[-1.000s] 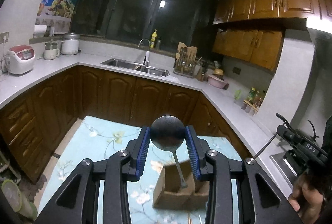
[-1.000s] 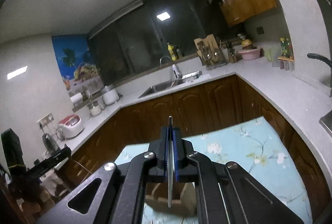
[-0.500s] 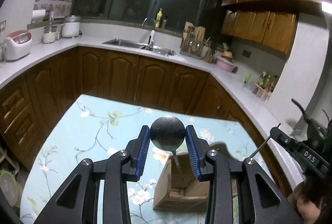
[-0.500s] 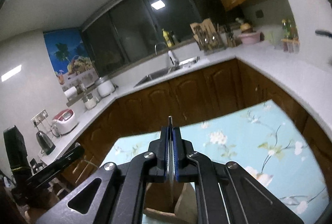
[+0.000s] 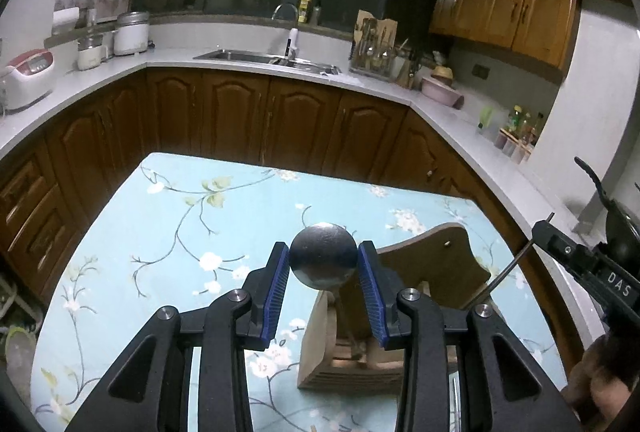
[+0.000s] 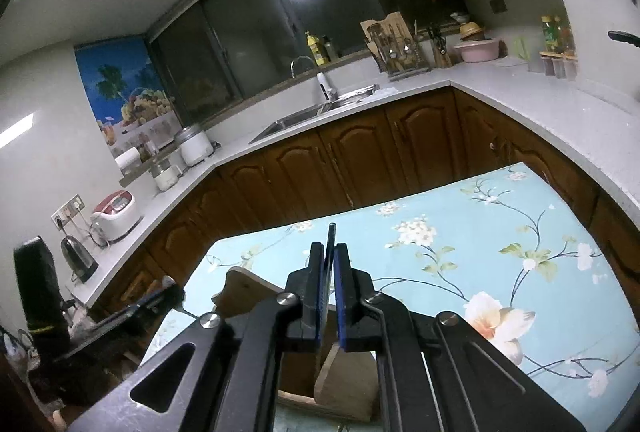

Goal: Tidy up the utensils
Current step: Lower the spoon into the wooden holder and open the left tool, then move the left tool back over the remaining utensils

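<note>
My left gripper [image 5: 323, 270] is shut on the round bowl of a dark metal spoon [image 5: 323, 261], whose handle points down into the wooden utensil holder [image 5: 436, 264] on the floral tablecloth [image 5: 192, 216]. My right gripper [image 6: 329, 272] is shut on a thin flat metal utensil [image 6: 330, 238], held edge-on above the same holder [image 6: 248, 286]. The right gripper also shows at the right edge of the left wrist view [image 5: 540, 228], its utensil slanting down toward the holder.
The table sits in a U-shaped kitchen with brown cabinets [image 5: 240, 120] and grey counters. A sink [image 5: 256, 55], a utensil rack [image 5: 374, 48], a rice cooker [image 5: 28, 76] and a pink bowl [image 5: 440, 92] stand on the counters. The table's far edge is near the cabinets.
Both grippers have tilted down and lowered toward the holder, each still holding its utensil. The holder now shows more fully and its tall back is in view.
</note>
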Motion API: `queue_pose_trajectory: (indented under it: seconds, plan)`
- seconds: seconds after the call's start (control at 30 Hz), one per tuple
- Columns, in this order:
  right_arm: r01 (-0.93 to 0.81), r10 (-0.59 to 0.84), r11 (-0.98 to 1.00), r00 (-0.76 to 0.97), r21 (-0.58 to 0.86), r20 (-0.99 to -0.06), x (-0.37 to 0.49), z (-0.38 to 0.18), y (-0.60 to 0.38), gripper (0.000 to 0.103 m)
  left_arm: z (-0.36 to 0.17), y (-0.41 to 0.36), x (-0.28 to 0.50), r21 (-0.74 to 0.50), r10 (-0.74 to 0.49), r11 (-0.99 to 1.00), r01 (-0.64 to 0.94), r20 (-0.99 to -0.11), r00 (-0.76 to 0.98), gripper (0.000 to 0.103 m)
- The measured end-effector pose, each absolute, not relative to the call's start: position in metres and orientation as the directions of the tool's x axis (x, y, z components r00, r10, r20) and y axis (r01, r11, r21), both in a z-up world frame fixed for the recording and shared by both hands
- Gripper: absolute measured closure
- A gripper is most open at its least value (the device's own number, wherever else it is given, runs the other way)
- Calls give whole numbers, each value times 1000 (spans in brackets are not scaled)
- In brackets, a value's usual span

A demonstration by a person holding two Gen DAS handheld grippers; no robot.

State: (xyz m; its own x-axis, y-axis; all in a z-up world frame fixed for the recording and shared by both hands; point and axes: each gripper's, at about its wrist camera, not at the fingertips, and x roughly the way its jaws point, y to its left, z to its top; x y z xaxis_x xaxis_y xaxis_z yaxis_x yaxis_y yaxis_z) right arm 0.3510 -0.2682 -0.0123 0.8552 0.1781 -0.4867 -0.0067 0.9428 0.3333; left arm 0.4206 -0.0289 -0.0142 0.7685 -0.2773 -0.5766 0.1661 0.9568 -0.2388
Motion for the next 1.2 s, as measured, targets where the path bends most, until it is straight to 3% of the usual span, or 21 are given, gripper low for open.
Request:
queue_pose_trajectory:
  seconds: [0.47,0.57,0.63,0.7,0.77,0.83,0.87,0.9,1.2]
  plan:
    - [-3,204,935,823,355,-530,359,-25,-278,94,-22,-14,406,-242,-276,957,161,-586,762,61]
    - [-9,209,936,821,353,-532,358,-25,-277,94,-22,-14,404,-235,-269,959,157,-586,764,53]
    - [-12,213,934,821,356,-530,358,-24,-276,93,-20,-13,401,-231,-261,961,152,-581,771,41]
    - [-19,220,934,819,358,-530,355,-23,-275,93,-20,-12,397,-234,-261,961,149,-576,775,40]
    - [-22,228,931,814,364,-533,353,-21,-276,90,-19,-8,389,-250,-265,958,142,-577,773,33]
    - [-25,238,927,812,375,-533,347,-21,-278,71,-18,-4,379,-254,-265,957,138,-575,774,30]
    - [-26,236,928,814,373,-531,342,-20,-278,69,-18,-1,372,-252,-257,959,130,-576,776,28]
    - [-27,234,929,815,369,-530,337,-20,-278,68,-17,2,365,-252,-248,960,120,-575,779,22]
    - [-3,225,928,803,373,-552,285,-25,-285,68,-23,24,305,-307,-263,948,86,-604,752,22]
